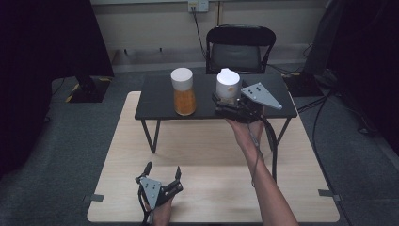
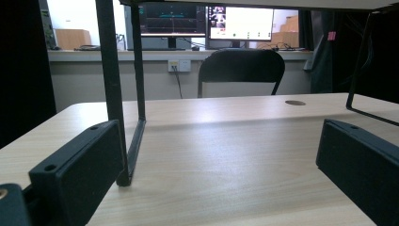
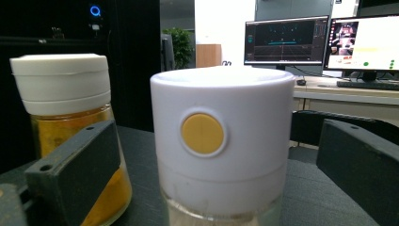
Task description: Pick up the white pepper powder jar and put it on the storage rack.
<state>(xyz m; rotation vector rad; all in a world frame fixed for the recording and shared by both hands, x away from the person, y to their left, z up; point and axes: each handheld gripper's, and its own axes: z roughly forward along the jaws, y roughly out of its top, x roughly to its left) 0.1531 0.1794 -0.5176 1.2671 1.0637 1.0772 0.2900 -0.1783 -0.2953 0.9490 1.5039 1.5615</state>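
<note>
Resting low on the pale wooden table (image 1: 211, 155), close to the person, the left gripper (image 1: 160, 181) has its jaws spread wide and holds nothing. In the left gripper view it looks under the small black table (image 1: 155, 101), past one thin black leg (image 2: 110, 89), at bare wood.

Farther out, the right gripper (image 1: 230, 101) is reached up to the small black table. Its jaws are wide open too, with nothing held yet. Right between them stands the white jar (image 3: 221, 141) with a round yellow spot (image 3: 202, 134) on its front. The jar stands straight up, so the jaws sit one on each side of it, not touching as far as I can tell.

Beside the white jar, on its left in the high view, stands the orange jar (image 1: 183, 92) with a white lid. The right gripper is much nearer to both jars. I think a small push forward and a squeeze would catch the white jar.

Behind the tables is a black chair (image 1: 240, 47).
</note>
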